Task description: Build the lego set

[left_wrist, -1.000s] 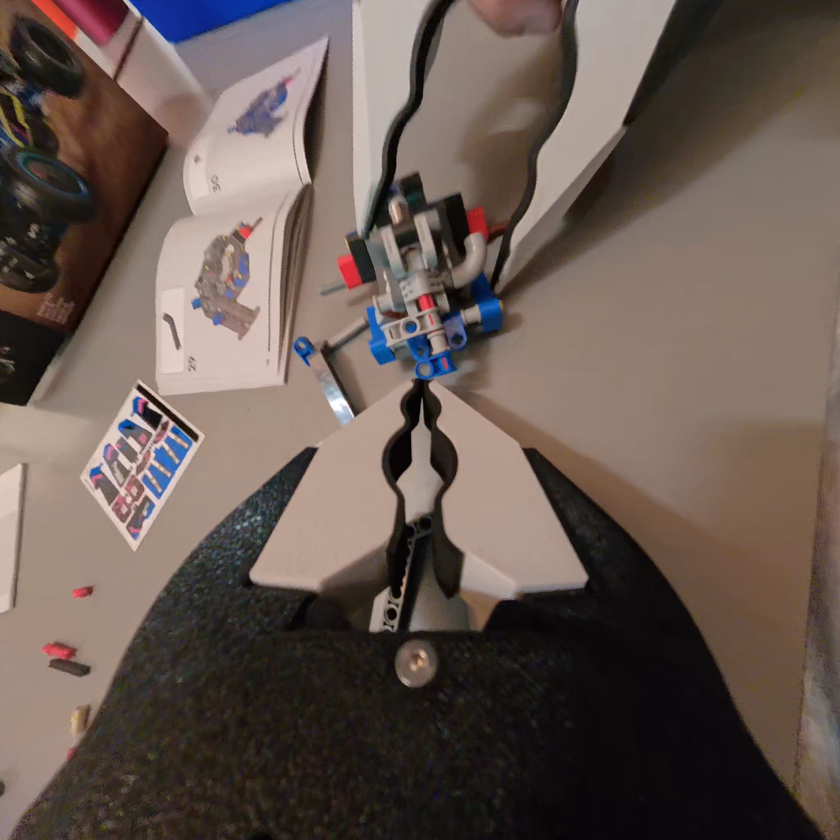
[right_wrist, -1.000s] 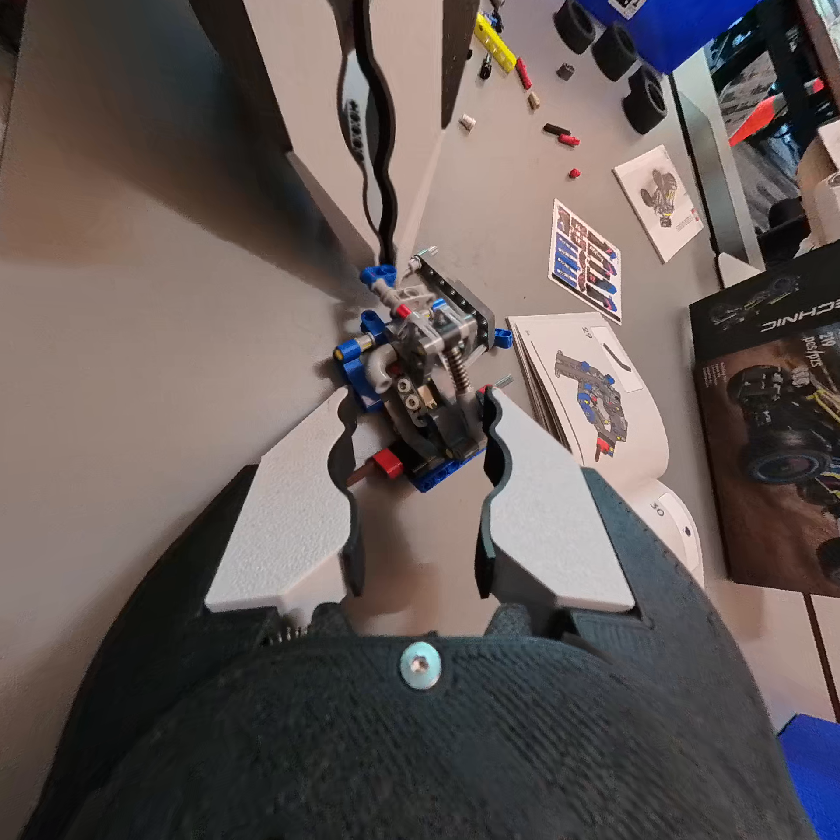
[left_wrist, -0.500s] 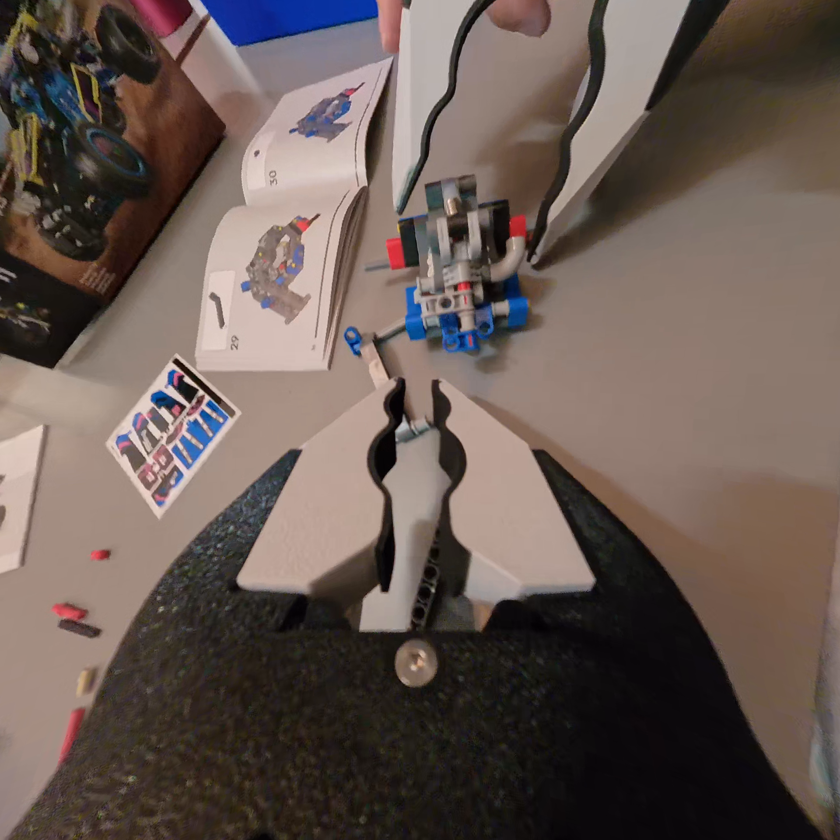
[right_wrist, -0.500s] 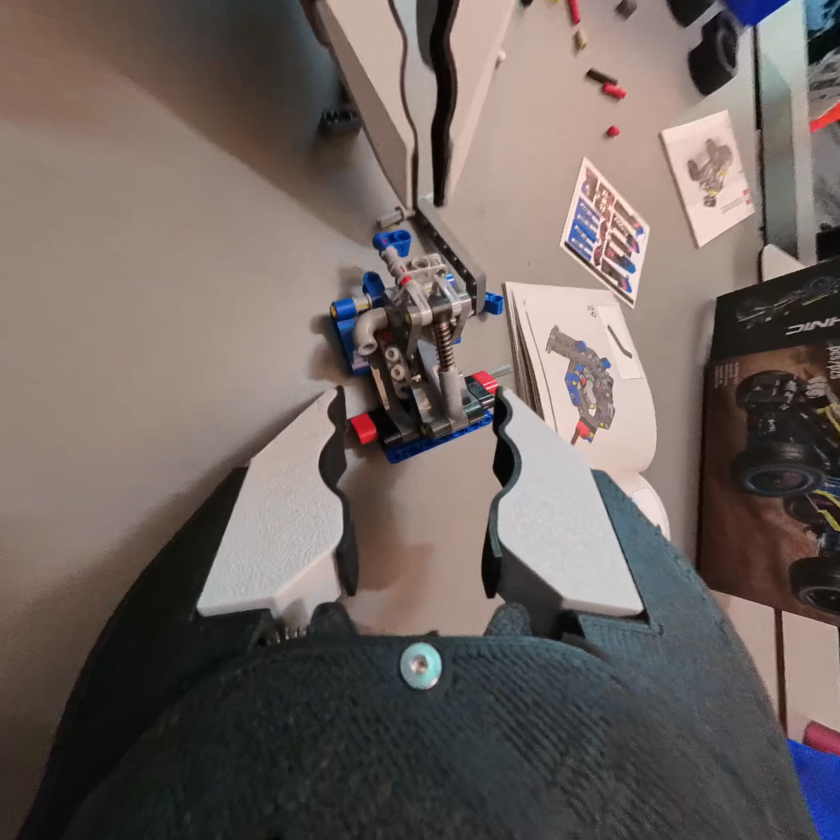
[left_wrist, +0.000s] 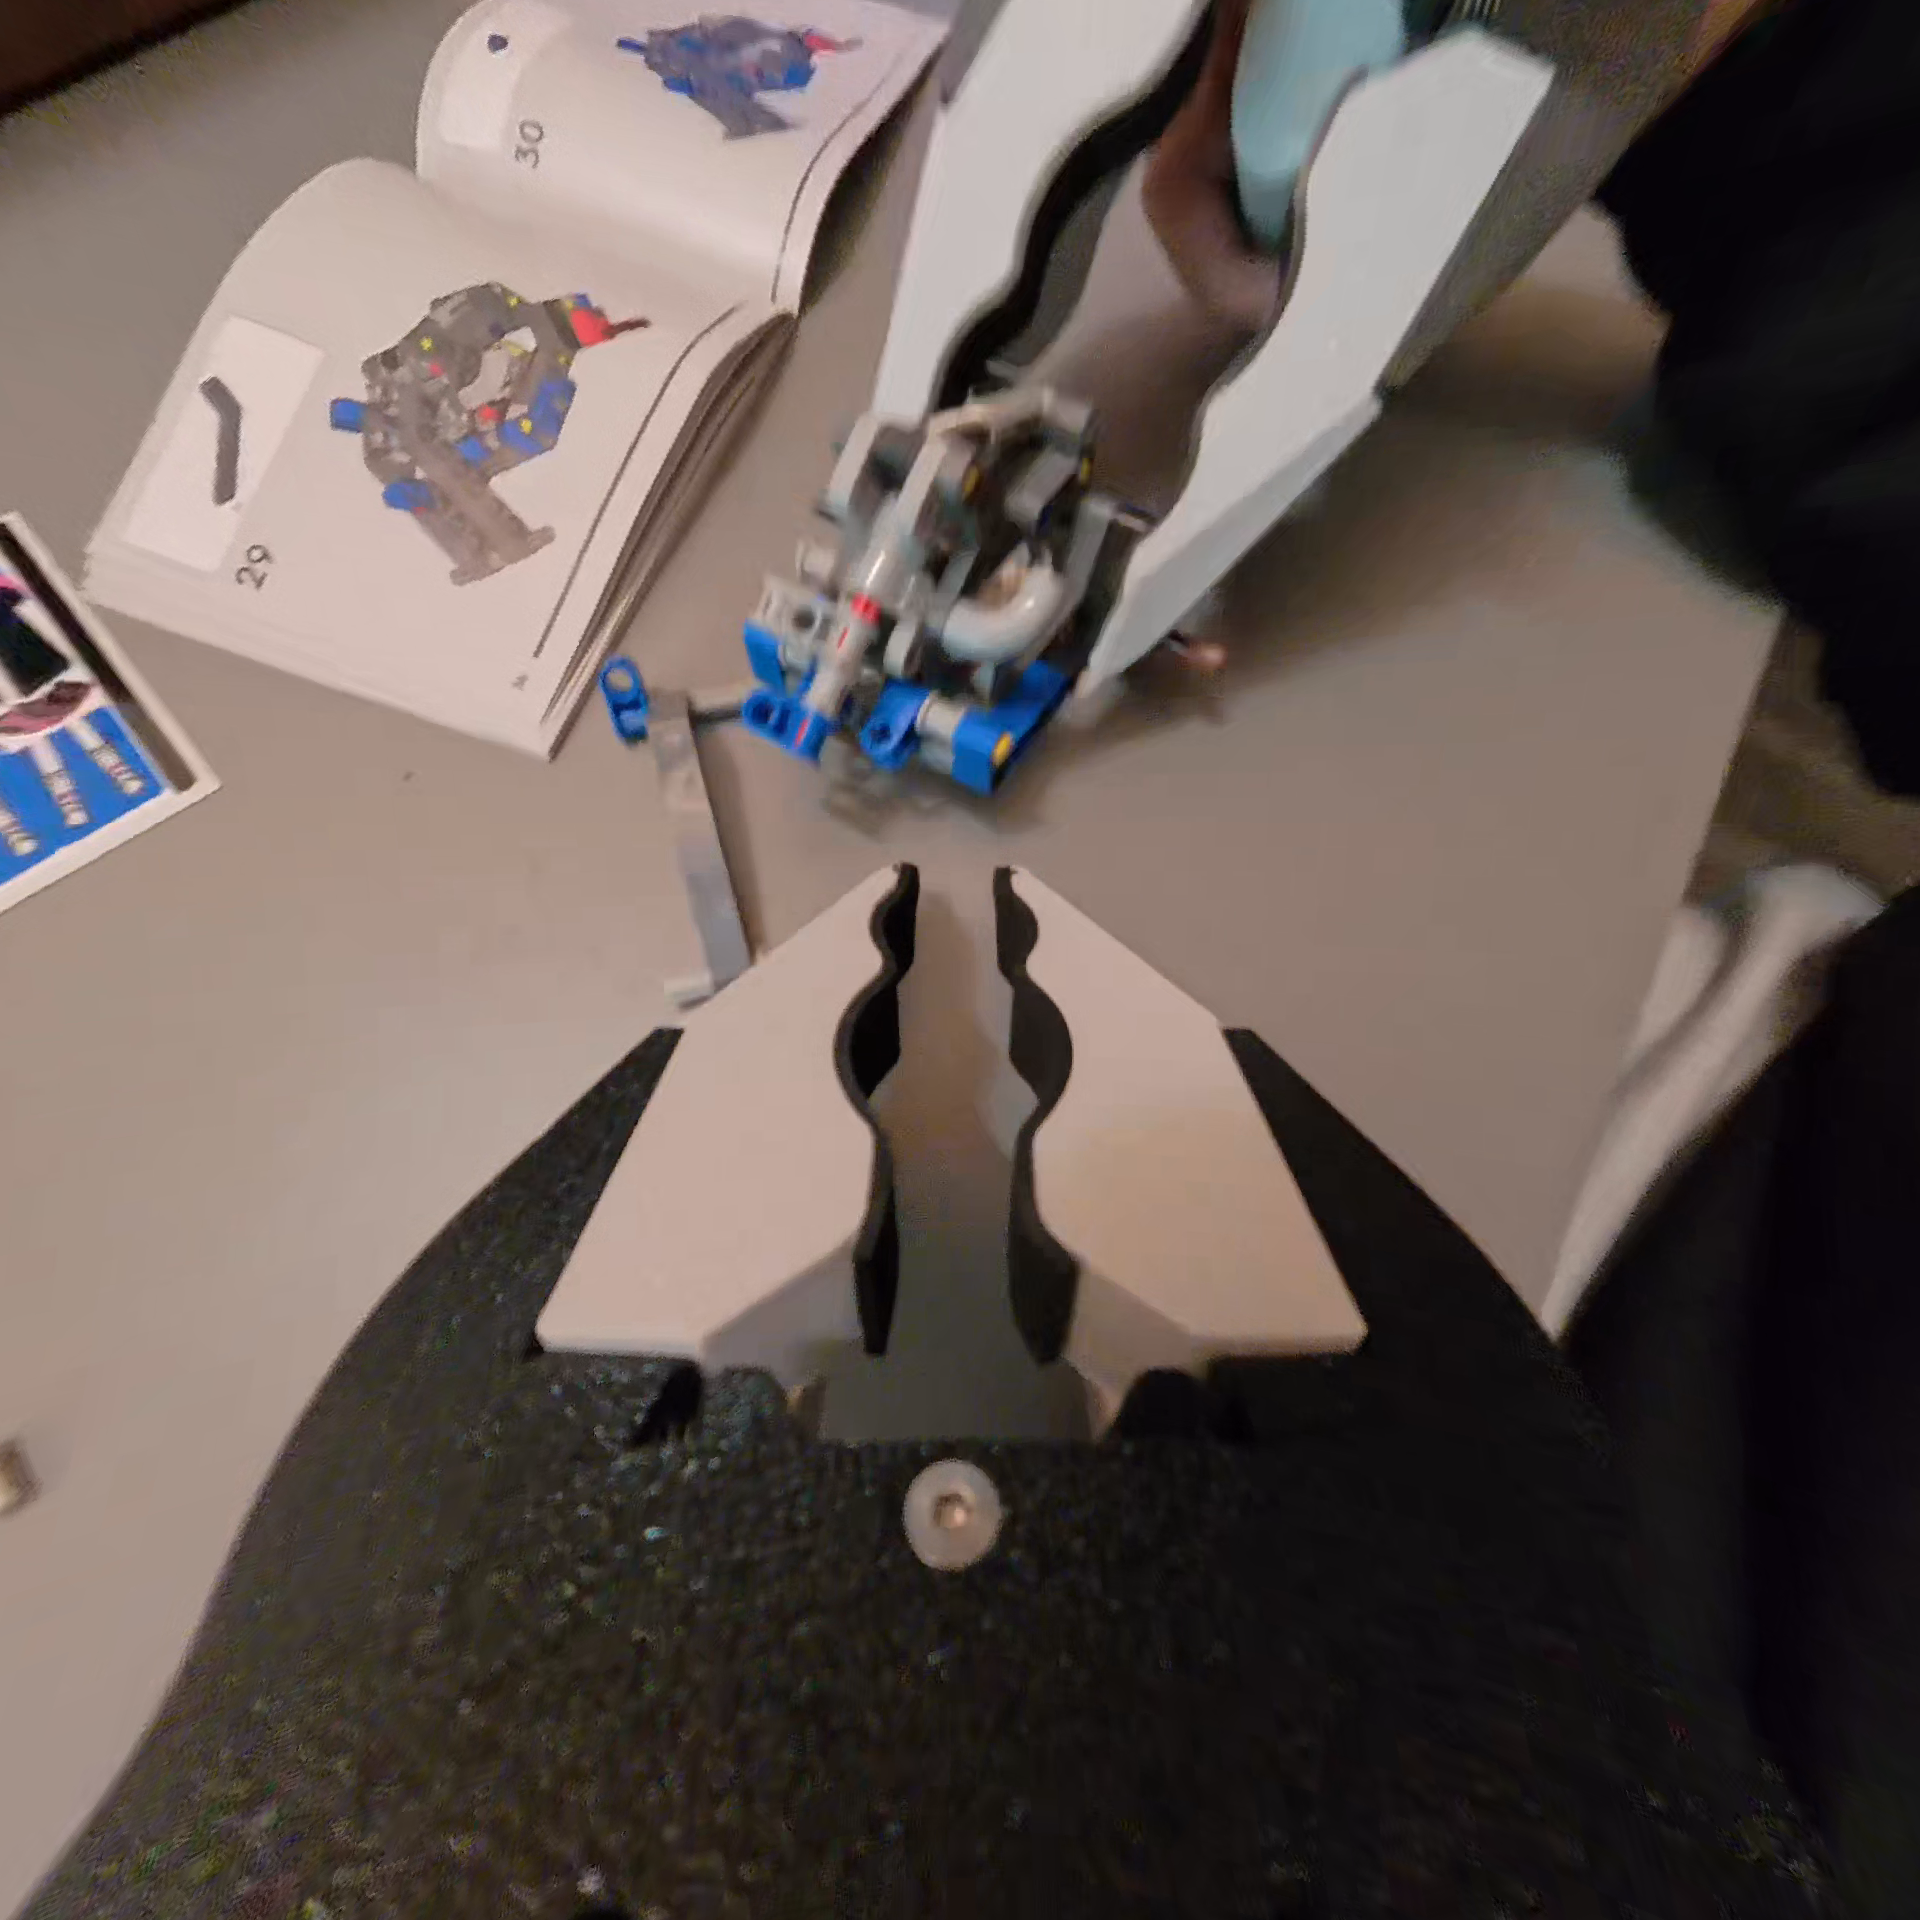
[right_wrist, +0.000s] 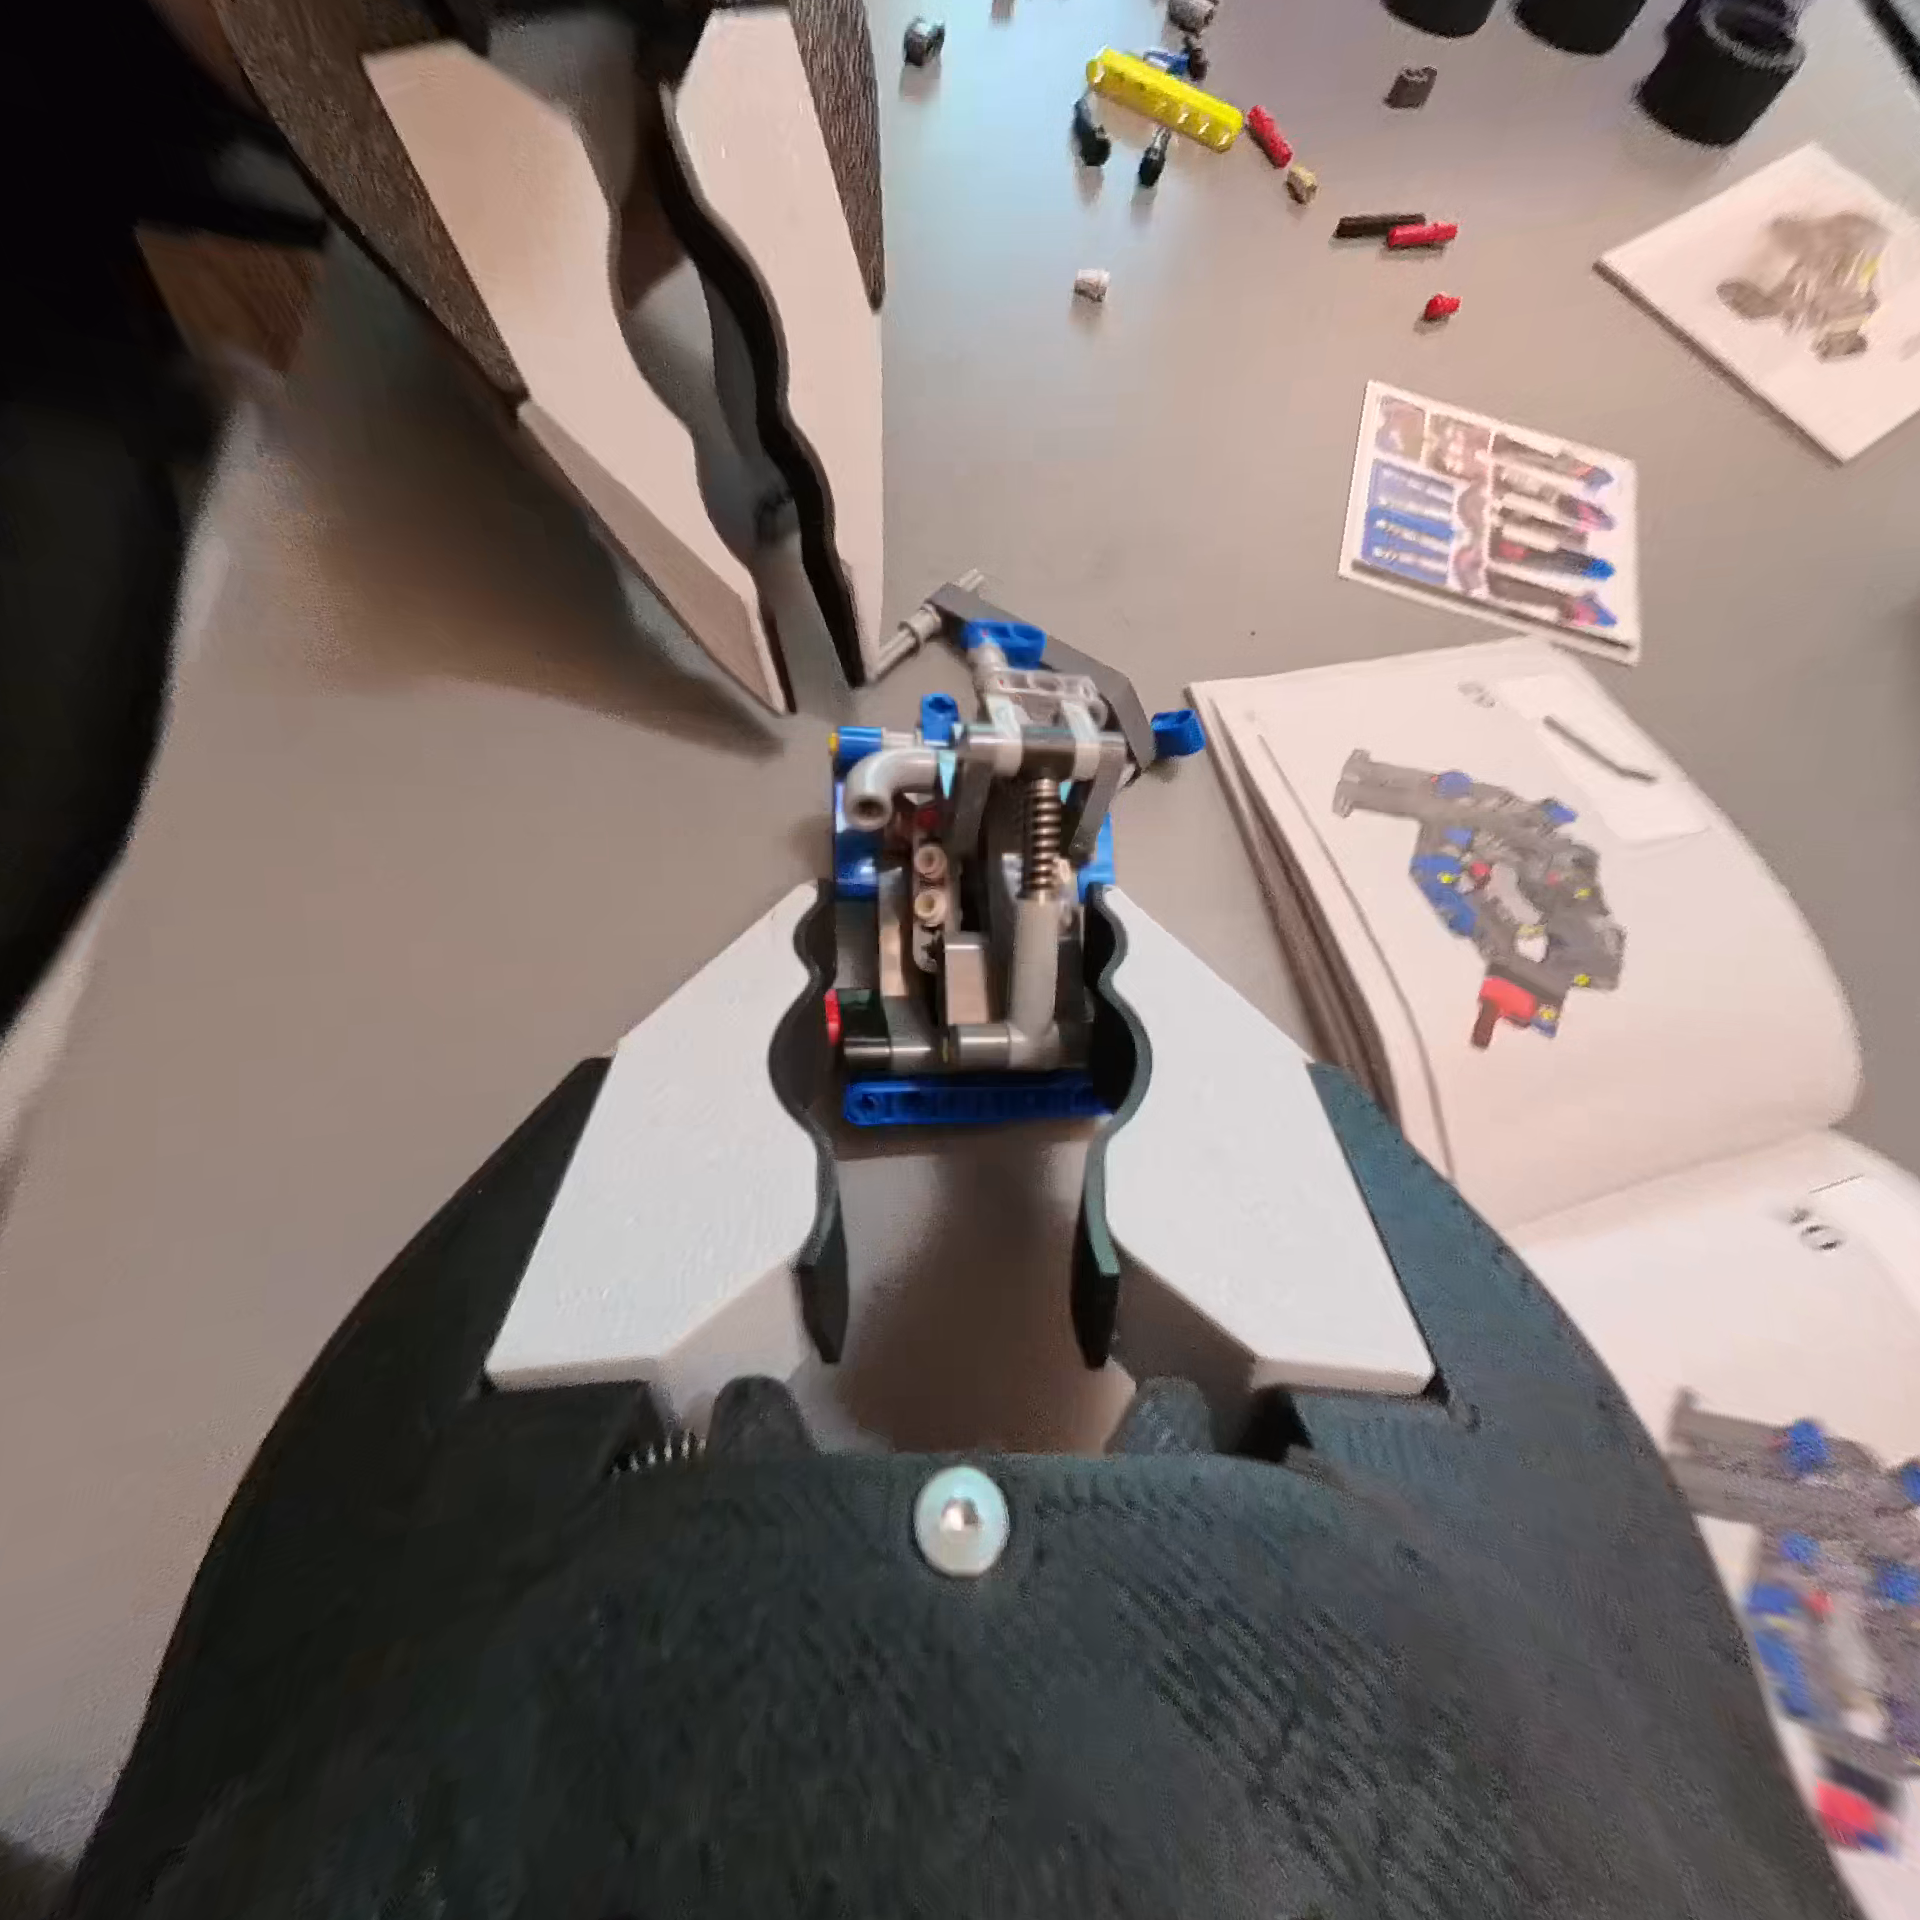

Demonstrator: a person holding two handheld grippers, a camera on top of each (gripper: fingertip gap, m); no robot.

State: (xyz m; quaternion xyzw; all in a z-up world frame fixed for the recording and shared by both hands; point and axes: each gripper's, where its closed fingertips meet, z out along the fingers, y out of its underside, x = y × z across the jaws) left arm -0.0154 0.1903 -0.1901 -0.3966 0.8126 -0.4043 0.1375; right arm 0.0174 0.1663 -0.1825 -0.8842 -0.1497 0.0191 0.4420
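Risk sits with your right gripper [right_wrist: 961, 914]: its fingers bracket the lego assembly [right_wrist: 977, 883] at mid-frame, seemingly clamped on its sides, and squeezing harder could, I judge, pop the spring strut or skew the blue base. Your left gripper [left_wrist: 951, 883] is parted slightly and empty, the assembly above it. A loose grey beam [left_wrist: 701, 862] lies just left of its tips; you could knock it.

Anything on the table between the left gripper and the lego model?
Left wrist view: bare table between the left gripper and model; a grey beam lies just left of that gap.
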